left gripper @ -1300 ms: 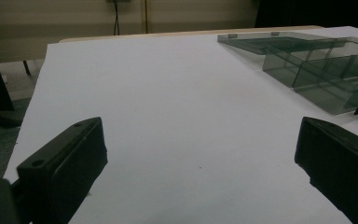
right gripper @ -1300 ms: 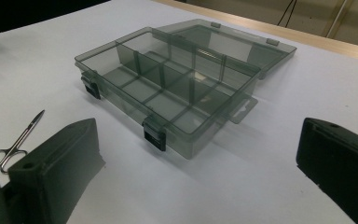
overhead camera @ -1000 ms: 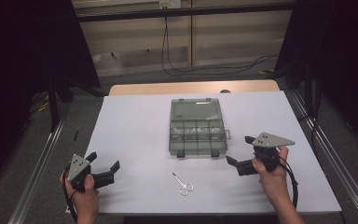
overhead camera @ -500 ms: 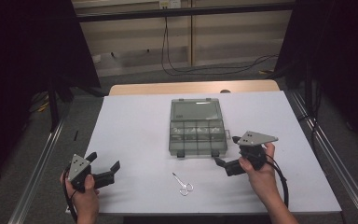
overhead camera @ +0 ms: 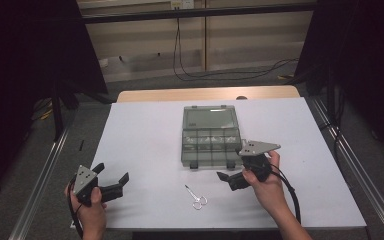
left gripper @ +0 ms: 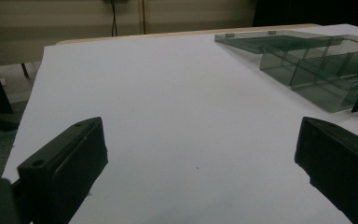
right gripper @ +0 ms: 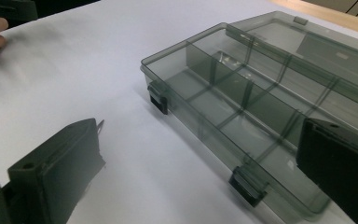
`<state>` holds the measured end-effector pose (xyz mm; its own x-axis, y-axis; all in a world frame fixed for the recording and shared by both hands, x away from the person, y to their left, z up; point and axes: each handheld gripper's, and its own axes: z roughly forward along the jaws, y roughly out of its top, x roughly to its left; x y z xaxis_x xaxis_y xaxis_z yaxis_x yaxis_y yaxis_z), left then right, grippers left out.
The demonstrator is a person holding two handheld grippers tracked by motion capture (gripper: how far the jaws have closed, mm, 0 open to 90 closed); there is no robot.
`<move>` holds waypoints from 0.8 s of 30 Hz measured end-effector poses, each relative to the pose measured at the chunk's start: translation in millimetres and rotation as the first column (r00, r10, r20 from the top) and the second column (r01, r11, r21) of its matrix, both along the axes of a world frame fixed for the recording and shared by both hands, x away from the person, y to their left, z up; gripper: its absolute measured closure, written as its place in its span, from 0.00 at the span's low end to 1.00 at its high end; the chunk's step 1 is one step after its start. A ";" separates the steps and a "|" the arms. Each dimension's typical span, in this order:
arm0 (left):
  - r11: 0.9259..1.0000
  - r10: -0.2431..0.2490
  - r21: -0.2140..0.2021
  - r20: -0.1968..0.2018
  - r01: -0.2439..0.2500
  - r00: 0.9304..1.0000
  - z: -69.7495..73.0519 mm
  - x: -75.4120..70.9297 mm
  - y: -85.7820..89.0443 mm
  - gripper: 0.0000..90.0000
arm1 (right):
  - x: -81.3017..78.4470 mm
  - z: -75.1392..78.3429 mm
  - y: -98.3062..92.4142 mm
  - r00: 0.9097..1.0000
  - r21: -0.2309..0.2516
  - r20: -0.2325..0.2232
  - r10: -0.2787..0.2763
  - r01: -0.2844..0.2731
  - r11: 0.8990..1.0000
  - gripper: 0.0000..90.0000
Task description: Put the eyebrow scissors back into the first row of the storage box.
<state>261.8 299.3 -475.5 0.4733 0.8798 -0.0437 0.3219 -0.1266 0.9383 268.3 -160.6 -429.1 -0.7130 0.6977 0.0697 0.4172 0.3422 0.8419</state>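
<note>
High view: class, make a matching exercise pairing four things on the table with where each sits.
Things:
1. compartment box
2. scissors
3. left gripper
4. right gripper

Places:
A. near left corner of the table
B. table centre, towards the far edge
C. just off the box's near right corner
D. near edge, between the two grippers

Pairs: 1-B, 2-D, 3-A, 4-C

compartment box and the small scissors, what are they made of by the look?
Compartment box: likely hard plastic, smoke-tinted and see-through; the dividers and the white table show through its glossy walls, and the front latches are darker.
Scissors: probably bare metal, thin and silvery with a light glint; too small to tell the finish.
</note>
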 end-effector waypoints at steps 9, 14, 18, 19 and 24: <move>1.000 -0.008 -0.005 0.008 0.008 1.000 0.4 -0.2 -0.1 0.02 | 3.8 1.0 18.1 0.999 -0.007 -0.031 0.034 -0.034 0.999 0.01; 1.000 -0.010 -0.009 0.011 0.010 1.000 1.1 -0.6 1.6 0.02 | 5.3 0.0 26.9 0.998 -0.019 -0.042 0.054 -0.055 0.998 0.01; 1.000 -0.016 0.005 0.011 0.016 1.000 2.0 -1.1 0.1 0.03 | 6.2 -1.3 34.9 0.996 -0.021 -0.056 0.070 -0.072 0.997 0.03; 1.000 -0.016 0.005 0.011 0.016 1.000 2.0 -1.1 0.1 0.03 | 6.2 -1.3 34.9 0.996 -0.021 -0.056 0.070 -0.072 0.997 0.03; 1.000 -0.025 0.007 0.015 0.025 1.000 2.5 -1.3 -1.3 0.03 | 6.7 -1.8 43.7 0.994 -0.017 -0.074 0.075 -0.076 0.997 0.05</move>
<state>260.5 298.0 -473.1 0.4960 0.8678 -0.0304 0.3044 -0.1409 0.9421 275.0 -116.9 -430.9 -0.7571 0.6440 0.1099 0.4495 0.3914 0.8029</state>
